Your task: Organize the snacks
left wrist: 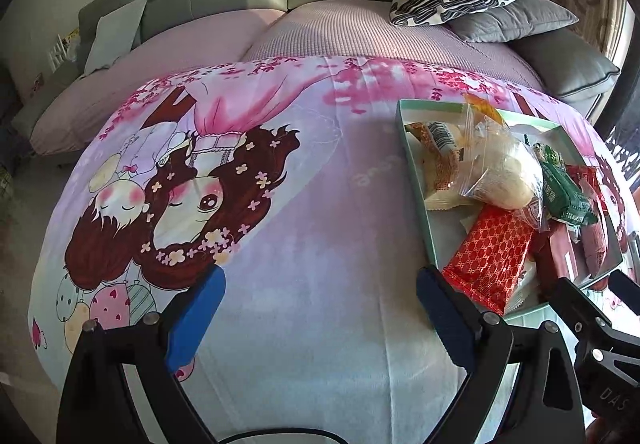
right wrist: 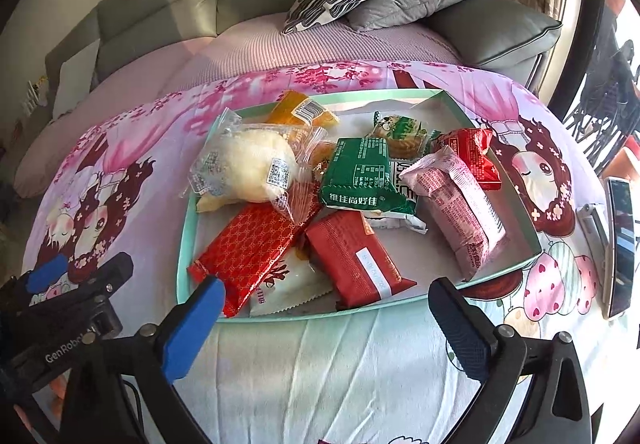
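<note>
Both hand-held grippers are spread wide and empty; the right hand-held gripper (right wrist: 326, 298) is nearer, facing the tray (right wrist: 182, 244) of snacks on the tabletop, its red packet (right wrist: 248, 248) lying slantwise just ahead, left hand-held gripper (left wrist: 320, 286) beside

A shallow mint-green box (right wrist: 182, 240) lies open on the table, piled with wrapped snacks. A clear-wrapped pale bun (right wrist: 250, 165) rests atop a patterned red packet (right wrist: 248, 248); a green packet (right wrist: 358, 173), a plain red packet (right wrist: 354, 258) and a pink packet (right wrist: 460, 203) lie flat beside them.
</note>
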### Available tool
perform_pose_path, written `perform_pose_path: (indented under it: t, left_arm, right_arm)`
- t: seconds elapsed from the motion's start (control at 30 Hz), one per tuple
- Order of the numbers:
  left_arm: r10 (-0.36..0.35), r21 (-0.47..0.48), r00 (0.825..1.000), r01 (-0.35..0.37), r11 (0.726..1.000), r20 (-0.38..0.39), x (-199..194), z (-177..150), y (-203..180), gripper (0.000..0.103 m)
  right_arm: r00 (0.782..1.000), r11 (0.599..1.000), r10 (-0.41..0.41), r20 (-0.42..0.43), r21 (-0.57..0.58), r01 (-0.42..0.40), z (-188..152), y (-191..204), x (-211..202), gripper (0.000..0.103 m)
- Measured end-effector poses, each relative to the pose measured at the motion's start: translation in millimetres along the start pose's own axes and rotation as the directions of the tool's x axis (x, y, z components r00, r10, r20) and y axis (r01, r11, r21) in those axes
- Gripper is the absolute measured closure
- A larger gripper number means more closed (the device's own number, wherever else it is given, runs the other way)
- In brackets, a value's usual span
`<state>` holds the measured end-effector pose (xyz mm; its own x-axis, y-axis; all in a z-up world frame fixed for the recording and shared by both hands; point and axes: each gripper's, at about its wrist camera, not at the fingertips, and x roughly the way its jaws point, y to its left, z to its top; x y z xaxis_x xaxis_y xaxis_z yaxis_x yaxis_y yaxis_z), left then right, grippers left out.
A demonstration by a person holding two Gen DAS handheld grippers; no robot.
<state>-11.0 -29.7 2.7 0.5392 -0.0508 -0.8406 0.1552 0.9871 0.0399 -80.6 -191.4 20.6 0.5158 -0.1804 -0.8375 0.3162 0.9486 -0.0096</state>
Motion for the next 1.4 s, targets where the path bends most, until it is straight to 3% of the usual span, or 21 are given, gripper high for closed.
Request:
perform_pose_path:
  t: [0.5, 1.4]
  left_arm:
    - [0.075, -0.002, 0.997, -0.075, 0.997, -0.009, 0, 0, 2, 0.007]
    - [0.076, 0.0, 0.997, -0.076, 0.997, -0.034, 9, -3, 3, 0.006]
  right_arm:
    - [1.0, 1.0, -0.008, -0.004, 0.008, 0.008, -2, -5, 4, 0.0]
    - [1.0, 1.0, -0.022, -0.01, 0.02, 0.022, -3, -9, 6, 0.0]
